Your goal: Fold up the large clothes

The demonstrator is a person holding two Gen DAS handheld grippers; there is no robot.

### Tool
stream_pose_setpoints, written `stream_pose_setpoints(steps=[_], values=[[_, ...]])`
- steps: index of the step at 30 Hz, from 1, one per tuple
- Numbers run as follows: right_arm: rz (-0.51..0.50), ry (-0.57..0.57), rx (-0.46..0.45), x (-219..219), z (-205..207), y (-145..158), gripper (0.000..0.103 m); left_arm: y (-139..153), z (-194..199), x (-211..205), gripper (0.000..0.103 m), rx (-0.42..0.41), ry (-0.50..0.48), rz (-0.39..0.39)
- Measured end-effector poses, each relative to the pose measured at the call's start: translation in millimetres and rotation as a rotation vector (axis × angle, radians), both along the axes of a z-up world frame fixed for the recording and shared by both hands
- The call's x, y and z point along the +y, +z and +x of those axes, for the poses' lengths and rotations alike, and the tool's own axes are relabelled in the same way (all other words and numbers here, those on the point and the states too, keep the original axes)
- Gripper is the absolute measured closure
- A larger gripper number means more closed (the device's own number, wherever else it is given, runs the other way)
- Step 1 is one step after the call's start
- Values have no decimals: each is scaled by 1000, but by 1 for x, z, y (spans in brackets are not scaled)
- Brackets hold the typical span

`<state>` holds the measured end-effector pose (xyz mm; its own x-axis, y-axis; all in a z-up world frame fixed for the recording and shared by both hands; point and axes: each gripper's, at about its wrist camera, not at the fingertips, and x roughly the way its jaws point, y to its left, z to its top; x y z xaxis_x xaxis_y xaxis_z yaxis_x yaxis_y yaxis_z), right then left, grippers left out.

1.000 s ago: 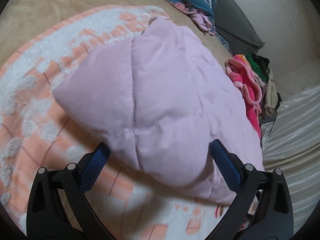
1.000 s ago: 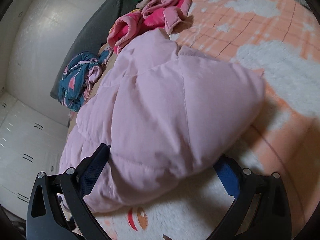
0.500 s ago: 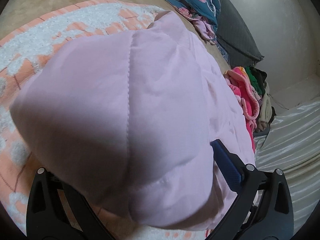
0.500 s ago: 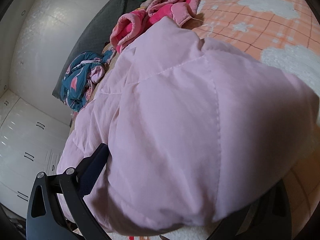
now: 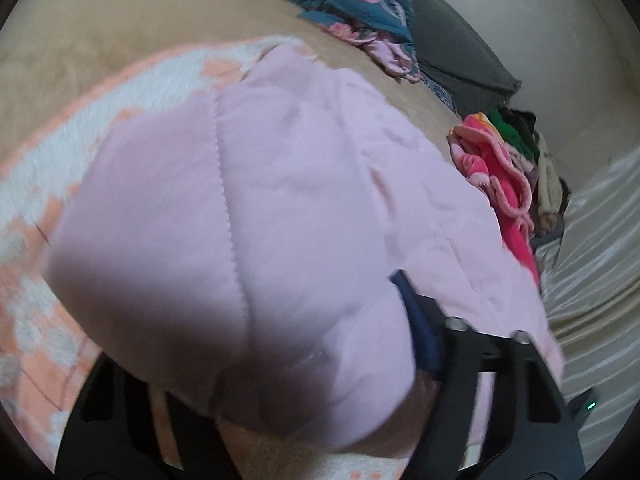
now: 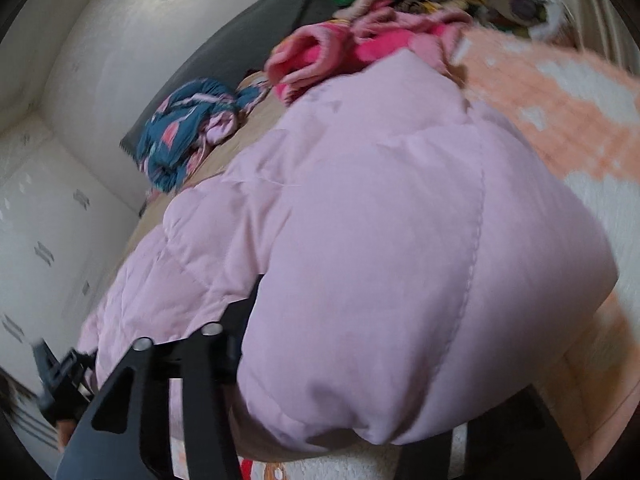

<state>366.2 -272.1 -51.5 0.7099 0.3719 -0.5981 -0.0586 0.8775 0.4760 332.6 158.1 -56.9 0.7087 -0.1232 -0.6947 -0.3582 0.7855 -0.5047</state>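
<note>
A puffy pale pink quilted jacket lies on the bed and fills both wrist views. In the left wrist view my left gripper has its jaws closing around a thick fold of the jacket's near edge. Its blue right pad presses into the fabric, and the other finger is hidden under the fold. In the right wrist view my right gripper is closing on another bulging part of the same jacket. Its left finger is dug into the fabric, and the right finger is mostly covered.
Under the jacket lies an orange and white fluffy blanket on a tan sheet. A teal patterned garment, a grey pillow and a heap of pink and green clothes sit beyond. White cupboard doors stand at the left.
Both grippers have pushed in around the jacket's edge and their jaws have narrowed from wide open onto the fabric. Both views have rolled, and the jacket's edge now bulges up between the fingers.
</note>
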Motion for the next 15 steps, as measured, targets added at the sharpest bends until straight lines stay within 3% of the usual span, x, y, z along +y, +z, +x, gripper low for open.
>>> stream_pose_setpoints(steps=[5, 10, 15], values=[[-135, 41, -79, 18, -16, 24, 69, 24, -12, -6, 67, -36, -21, 80], [-232, 85, -146, 32, -39, 50, 71, 46, -27, -11, 70, -69, -39, 117], [-250, 121, -203, 35, -64, 69, 72, 64, -51, -19, 71, -102, -58, 160]])
